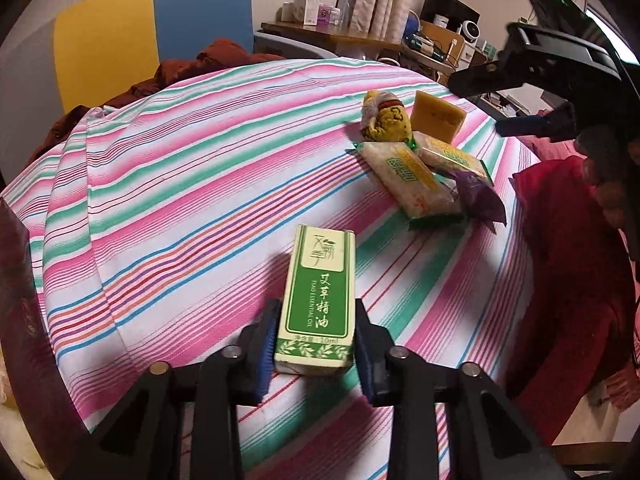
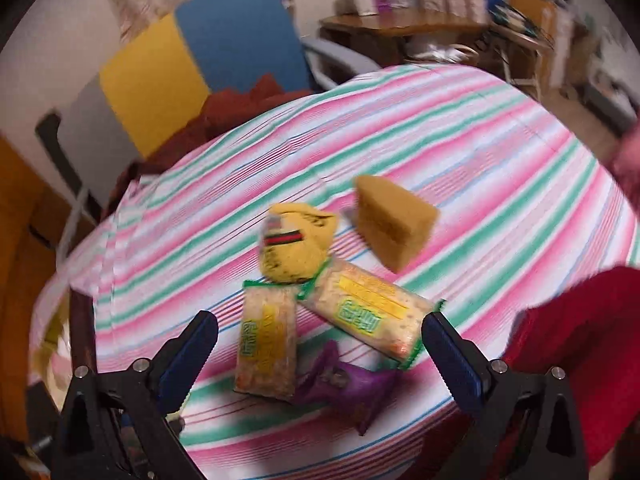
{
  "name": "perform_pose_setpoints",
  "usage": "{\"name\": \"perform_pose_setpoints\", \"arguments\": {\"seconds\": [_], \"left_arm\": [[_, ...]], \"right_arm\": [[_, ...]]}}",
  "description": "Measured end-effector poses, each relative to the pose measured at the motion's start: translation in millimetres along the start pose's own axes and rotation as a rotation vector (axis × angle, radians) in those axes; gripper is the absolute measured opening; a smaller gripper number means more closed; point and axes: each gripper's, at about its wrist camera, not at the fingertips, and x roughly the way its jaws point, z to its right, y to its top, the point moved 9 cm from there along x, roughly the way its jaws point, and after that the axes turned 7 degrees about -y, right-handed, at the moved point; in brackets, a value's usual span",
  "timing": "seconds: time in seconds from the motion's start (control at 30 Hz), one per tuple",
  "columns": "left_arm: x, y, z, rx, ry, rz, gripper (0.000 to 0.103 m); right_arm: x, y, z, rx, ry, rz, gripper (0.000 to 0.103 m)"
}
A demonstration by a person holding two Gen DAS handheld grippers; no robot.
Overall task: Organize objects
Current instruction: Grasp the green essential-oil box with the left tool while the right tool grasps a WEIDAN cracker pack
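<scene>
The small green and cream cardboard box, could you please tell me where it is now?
In the left wrist view, the green and cream cardboard box sits bottom centre, clamped between the left gripper, with the striped cloth behind it.

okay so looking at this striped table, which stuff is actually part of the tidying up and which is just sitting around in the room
Part of the job:
green essential oil box, gripped by the left gripper
two rice cracker packs
purple packet
yellow snack bag
yellow sponge
right gripper, open above the pile

Just lying about:
blue and yellow chair
red cloth
cluttered wooden desk
</scene>
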Motion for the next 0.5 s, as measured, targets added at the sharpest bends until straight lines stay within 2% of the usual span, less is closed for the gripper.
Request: {"name": "perform_pose_setpoints", "arguments": {"seconds": [0.07,0.2,0.3,0.33,0.5], "left_arm": [[-1,-1,-2,-0.012,-0.010,0.003,0.032],[-4,-4,-4,-0.007,0.000,0.017,0.032],[-4,-5,-5,-0.016,-0.004,0.030,0.032],[-4,-4,-5,-0.019,-0.006,0.032,0.032],[-1,-3,-7,-0.028,0.003,0.042,0.032]], "right_arm": [[5,-3,-21,-0.051,0.039,-0.033,0.099],[34,-19,-55,-0.162,-0.003,-0.143,0.076],[58,-26,-62,-0.207,-0.077,-0.194,0.075],[63,-29,-62,-0.244,-0.089,-0.228,0.075],[88,-41,-55,-0.261,-0.125,-0.302,0.073]]}}
